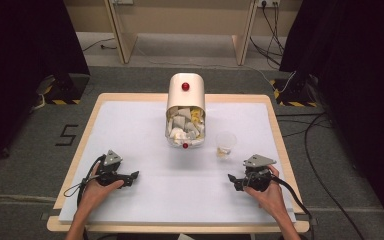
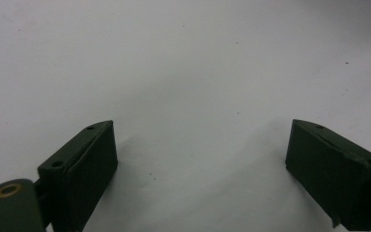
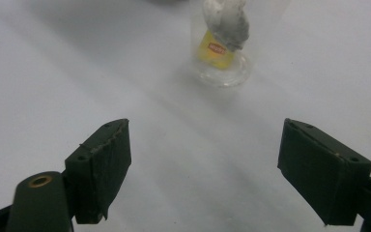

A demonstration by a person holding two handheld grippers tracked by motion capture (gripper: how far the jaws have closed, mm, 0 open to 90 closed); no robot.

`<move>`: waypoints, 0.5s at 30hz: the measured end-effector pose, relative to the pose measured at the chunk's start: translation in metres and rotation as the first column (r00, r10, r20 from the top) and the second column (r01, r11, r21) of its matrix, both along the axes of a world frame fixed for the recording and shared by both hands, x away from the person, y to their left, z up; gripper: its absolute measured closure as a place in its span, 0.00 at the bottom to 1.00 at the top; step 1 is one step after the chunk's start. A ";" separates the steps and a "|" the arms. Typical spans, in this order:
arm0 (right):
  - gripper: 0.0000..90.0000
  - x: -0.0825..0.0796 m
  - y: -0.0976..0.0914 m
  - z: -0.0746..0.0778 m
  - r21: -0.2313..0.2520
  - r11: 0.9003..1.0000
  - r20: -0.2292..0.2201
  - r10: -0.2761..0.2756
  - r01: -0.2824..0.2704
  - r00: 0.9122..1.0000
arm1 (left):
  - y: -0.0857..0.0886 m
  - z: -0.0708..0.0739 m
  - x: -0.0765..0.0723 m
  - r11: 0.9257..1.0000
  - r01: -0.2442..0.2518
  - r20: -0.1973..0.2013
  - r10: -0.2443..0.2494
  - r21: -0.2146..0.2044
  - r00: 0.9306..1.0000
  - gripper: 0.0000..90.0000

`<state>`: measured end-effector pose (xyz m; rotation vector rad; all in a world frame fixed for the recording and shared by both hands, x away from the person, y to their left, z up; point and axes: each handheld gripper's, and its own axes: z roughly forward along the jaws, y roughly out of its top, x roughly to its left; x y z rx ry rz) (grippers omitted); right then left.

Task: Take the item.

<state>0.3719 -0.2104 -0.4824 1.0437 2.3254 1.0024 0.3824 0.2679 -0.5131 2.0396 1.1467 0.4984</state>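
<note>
A cream tin with red knobs lies open on the white table mat, its tray full of white and yellow tea bags. To its right stands a clear plastic cup holding a tea bag with a yellow tag. My left gripper rests low at the front left, open, with nothing between its jaws. My right gripper rests at the front right, open and bare, with the cup a short way ahead of it.
A wooden rim frames the mat. Beyond the table stand a wooden bench frame, black curtains on both sides and cables on the grey floor.
</note>
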 end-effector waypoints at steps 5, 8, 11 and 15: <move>0.22 -0.004 0.000 -0.001 -0.019 1.000 -0.005 0.005 -0.006 1.000 | 0.000 0.000 0.000 1.000 0.000 0.000 0.000 0.000 1.000 0.11; 0.21 -0.006 0.001 -0.002 -0.039 0.999 -0.006 0.007 -0.008 1.000 | 0.000 0.000 0.000 1.000 0.000 0.000 0.000 0.000 1.000 0.11; 0.23 -0.008 0.000 -0.004 -0.040 0.999 -0.013 0.010 -0.011 1.000 | 0.000 0.000 0.000 1.000 0.000 0.000 0.000 0.000 1.000 0.11; 0.23 -0.010 -0.004 -0.008 -0.037 0.999 -0.030 0.001 -0.002 1.000 | 0.000 0.000 0.000 1.000 0.001 0.000 -0.001 0.002 1.000 0.11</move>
